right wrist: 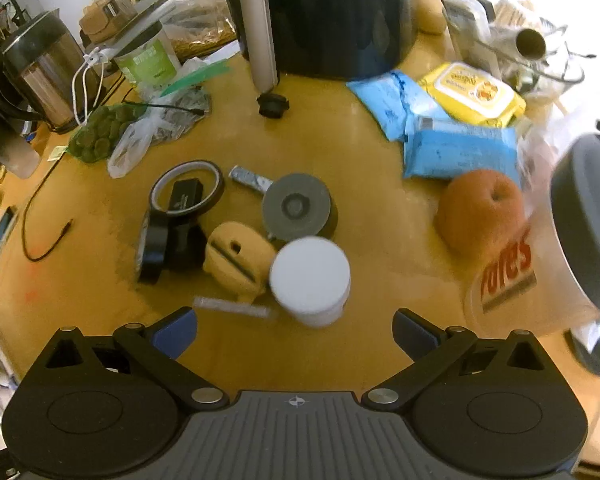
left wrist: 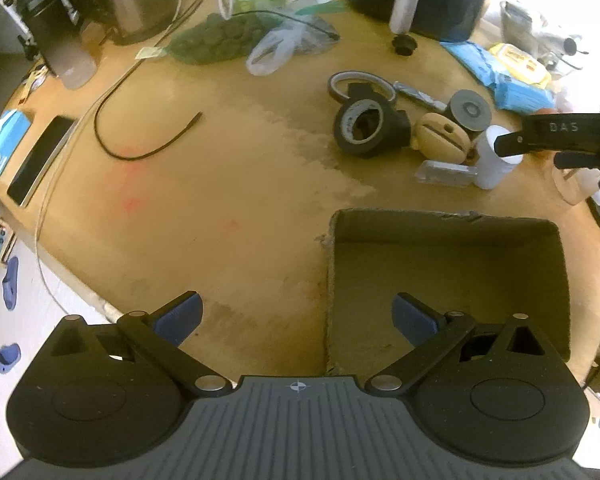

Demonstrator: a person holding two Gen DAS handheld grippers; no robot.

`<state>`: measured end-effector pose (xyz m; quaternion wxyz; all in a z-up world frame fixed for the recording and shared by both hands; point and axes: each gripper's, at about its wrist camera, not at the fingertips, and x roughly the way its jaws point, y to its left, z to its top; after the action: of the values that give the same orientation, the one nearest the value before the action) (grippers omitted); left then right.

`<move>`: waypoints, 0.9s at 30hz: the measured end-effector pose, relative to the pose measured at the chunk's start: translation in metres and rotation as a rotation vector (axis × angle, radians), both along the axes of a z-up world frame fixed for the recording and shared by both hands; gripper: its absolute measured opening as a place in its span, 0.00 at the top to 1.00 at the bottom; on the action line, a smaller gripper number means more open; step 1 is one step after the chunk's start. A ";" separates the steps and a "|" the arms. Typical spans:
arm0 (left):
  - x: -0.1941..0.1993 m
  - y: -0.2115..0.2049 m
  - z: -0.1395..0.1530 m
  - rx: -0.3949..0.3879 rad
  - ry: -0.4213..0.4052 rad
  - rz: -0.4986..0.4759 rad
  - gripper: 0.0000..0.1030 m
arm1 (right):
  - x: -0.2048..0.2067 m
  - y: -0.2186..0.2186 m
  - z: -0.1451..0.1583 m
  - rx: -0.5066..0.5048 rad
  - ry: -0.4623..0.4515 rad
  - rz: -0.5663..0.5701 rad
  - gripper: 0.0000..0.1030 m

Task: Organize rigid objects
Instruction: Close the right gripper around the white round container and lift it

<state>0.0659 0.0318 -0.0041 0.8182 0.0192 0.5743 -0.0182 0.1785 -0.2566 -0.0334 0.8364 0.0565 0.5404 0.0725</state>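
Tape rolls: two – black roll (right wrist: 152, 248) on edge, thin brown-rimmed roll (right wrist: 186, 192) lying flat just beyond it.
White round containers: one (right wrist: 310, 274).
Grey-lidded round tins: one (right wrist: 296, 206).
Tan wooden pieces with a slot: one (right wrist: 238, 258).
Clear plastic cases: one (left wrist: 446, 174).
Cardboard boxes: one (left wrist: 452, 276), near right.
Blue wipe packs: two (right wrist: 458, 152), (right wrist: 384, 102), far right.
Yellow wipe packs: one (right wrist: 472, 94).
Apples: one (right wrist: 480, 210).
Kettles: one (right wrist: 46, 70), far left.
Black caps: one (right wrist: 273, 105).
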 end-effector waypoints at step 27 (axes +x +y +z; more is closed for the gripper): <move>-0.006 0.016 0.009 -0.057 -0.055 0.027 0.00 | 0.001 -0.004 -0.019 -0.017 -0.113 -0.053 0.45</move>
<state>0.0601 0.0483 0.0046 0.8339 -0.0115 0.5513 -0.0231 0.1794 -0.2604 -0.0520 0.8678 0.0597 0.4910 0.0488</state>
